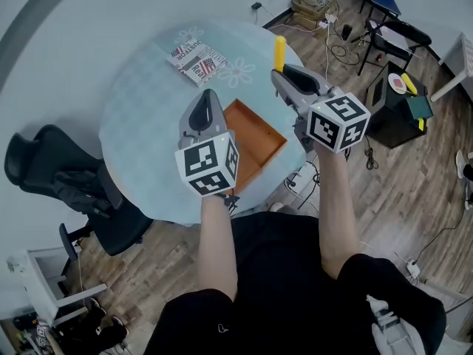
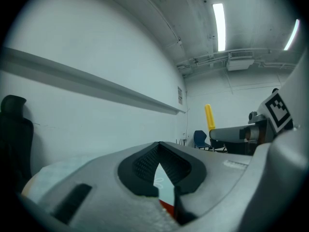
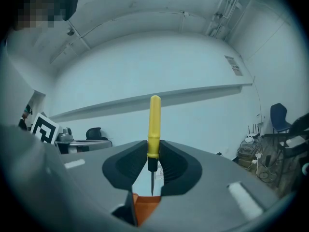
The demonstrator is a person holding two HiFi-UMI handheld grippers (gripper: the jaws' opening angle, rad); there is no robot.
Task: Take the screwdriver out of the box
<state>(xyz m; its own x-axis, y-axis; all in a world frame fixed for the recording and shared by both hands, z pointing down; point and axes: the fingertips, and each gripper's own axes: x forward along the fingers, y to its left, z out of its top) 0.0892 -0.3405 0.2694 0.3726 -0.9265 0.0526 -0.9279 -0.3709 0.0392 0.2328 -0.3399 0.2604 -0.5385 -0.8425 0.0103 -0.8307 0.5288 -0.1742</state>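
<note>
My right gripper [image 1: 284,71] is shut on a yellow-handled screwdriver [image 1: 280,50], which stands upright above the far right side of the round table. In the right gripper view the pads clamp the lower end of the handle [image 3: 154,124] and the thin blade points down toward the orange box [image 3: 145,204]. The open, shallow orange box [image 1: 251,128] sits at the table's near edge, between the two grippers. My left gripper [image 1: 207,98] hovers over the box's left side with its tips together and nothing held [image 2: 159,146]. The left gripper view shows the screwdriver [image 2: 209,116] to the right.
The round table [image 1: 140,124] has a pale blue patterned cloth. A printed packet [image 1: 196,59] lies at its far side. A black office chair [image 1: 66,176] stands to the left, a small black table [image 1: 399,102] with items to the right, and cables [image 1: 314,2] lie on the wooden floor.
</note>
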